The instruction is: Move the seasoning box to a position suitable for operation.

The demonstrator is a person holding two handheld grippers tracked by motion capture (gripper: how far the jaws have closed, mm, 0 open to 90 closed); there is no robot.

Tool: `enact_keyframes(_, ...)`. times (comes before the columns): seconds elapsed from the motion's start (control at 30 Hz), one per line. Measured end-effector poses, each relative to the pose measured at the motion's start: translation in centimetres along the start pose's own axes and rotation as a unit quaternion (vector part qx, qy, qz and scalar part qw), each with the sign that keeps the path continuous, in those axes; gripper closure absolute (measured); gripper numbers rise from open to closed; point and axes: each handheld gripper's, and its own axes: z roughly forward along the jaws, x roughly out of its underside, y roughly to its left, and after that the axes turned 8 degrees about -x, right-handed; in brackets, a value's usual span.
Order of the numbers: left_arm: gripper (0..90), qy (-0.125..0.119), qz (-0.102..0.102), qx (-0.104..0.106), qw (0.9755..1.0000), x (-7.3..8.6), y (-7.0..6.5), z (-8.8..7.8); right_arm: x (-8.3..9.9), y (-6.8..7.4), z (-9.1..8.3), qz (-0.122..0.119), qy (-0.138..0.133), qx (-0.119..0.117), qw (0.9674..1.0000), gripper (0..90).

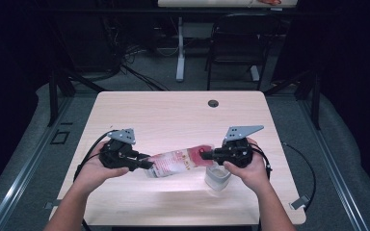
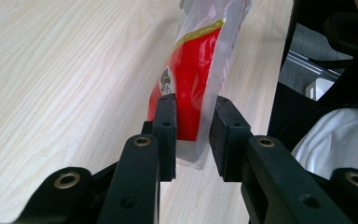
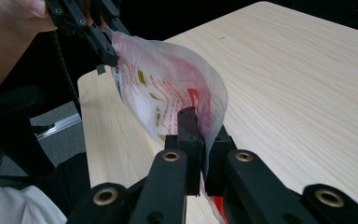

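Pouch (image 1: pixel 178 162) hanging in the air above the table (image 1: pixel 173 115), strung between both grippers. Right gripper (image 1: pixel 206 154) clamped tight on one end; left gripper (image 1: pixel 147 164) around the other end, seemingly pinching it. Thin, limp, slick film, probably light; best held by the flat sealed edges

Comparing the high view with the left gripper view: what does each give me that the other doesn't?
High view: the whole table, the clear container beside the right hand, and the right gripper shut on the pouch's far end. Left gripper view: close up, the left gripper with one pad against the pouch's red print and a slight gap at the other side, plus a gold band across the pouch. Both: the pouch between the left gripper's fingers, above the wooden tabletop.
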Motion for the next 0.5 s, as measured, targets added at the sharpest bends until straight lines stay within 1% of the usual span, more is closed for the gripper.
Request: enact_keyframes(0.5, 74.0, 0.006, 0.011, -0.008, 0.9999, -1.2, -0.3, -0.5, 0.1, -0.1, -0.4, 0.000, 0.001, 0.008, 1.0000, 88.8)
